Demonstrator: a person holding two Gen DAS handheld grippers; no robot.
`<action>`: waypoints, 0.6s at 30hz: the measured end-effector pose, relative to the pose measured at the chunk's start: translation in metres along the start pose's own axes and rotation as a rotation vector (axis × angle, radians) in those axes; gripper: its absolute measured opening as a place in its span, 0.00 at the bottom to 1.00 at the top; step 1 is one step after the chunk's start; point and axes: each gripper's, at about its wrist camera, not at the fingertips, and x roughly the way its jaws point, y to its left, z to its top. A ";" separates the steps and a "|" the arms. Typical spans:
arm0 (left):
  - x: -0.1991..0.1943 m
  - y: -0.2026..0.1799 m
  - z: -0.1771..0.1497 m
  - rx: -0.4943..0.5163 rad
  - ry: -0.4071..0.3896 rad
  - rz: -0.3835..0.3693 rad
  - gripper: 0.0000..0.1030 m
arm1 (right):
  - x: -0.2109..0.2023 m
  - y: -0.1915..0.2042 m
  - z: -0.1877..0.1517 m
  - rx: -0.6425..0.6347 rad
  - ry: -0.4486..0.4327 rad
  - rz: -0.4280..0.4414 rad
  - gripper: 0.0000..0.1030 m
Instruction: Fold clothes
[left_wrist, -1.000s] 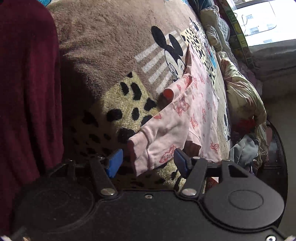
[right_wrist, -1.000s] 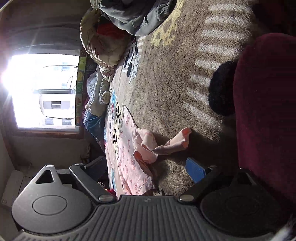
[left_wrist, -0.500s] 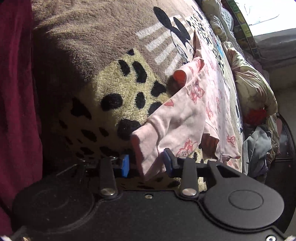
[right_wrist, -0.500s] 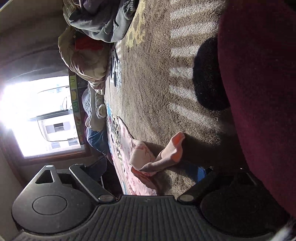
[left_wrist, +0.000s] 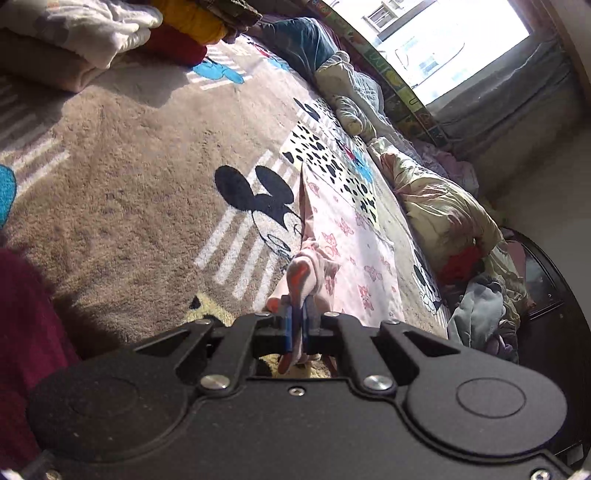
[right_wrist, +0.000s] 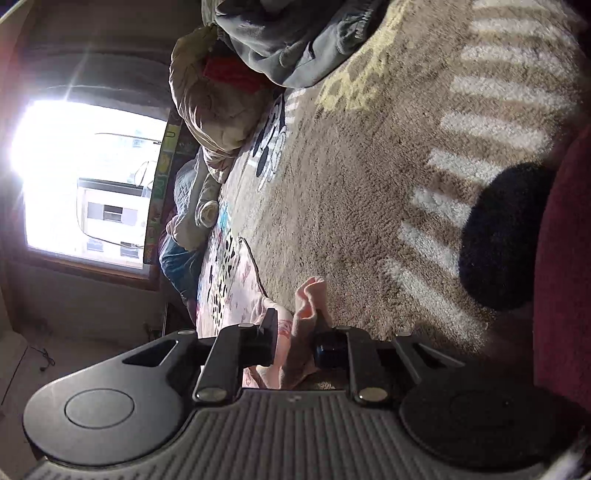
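A pink child's garment with a butterfly print (left_wrist: 347, 251) lies spread on the brown Mickey Mouse blanket (left_wrist: 122, 184). My left gripper (left_wrist: 298, 325) is shut on its near edge, where an orange cuff (left_wrist: 299, 273) sticks up between the blue pads. In the right wrist view the same pink garment (right_wrist: 306, 306) bunches between the fingers of my right gripper (right_wrist: 295, 341). The jaws stand close against the cloth on both sides and pinch it.
Folded clothes (left_wrist: 85, 33) are stacked at the blanket's far left. Crumpled bedding and loose clothes (left_wrist: 443, 221) line the window side. A grey garment (right_wrist: 295, 37) lies heaped. Dark red cloth (left_wrist: 26, 339) hangs at the near left and also (right_wrist: 565, 258) at the right.
Both grippers closed on the pink garment: the left went from open around its corner to shut on it, and the right went from open beside the sleeve to pinching it. Both views swung.
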 end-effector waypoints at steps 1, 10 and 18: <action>-0.003 -0.001 0.010 0.025 -0.020 0.010 0.02 | -0.001 0.013 0.007 -0.081 -0.015 0.001 0.15; -0.011 0.017 0.086 0.094 -0.135 0.106 0.02 | -0.001 0.078 0.059 -0.492 -0.147 -0.011 0.05; 0.018 0.049 0.109 0.088 -0.105 0.205 0.02 | 0.013 0.031 0.063 -0.332 0.014 -0.218 0.59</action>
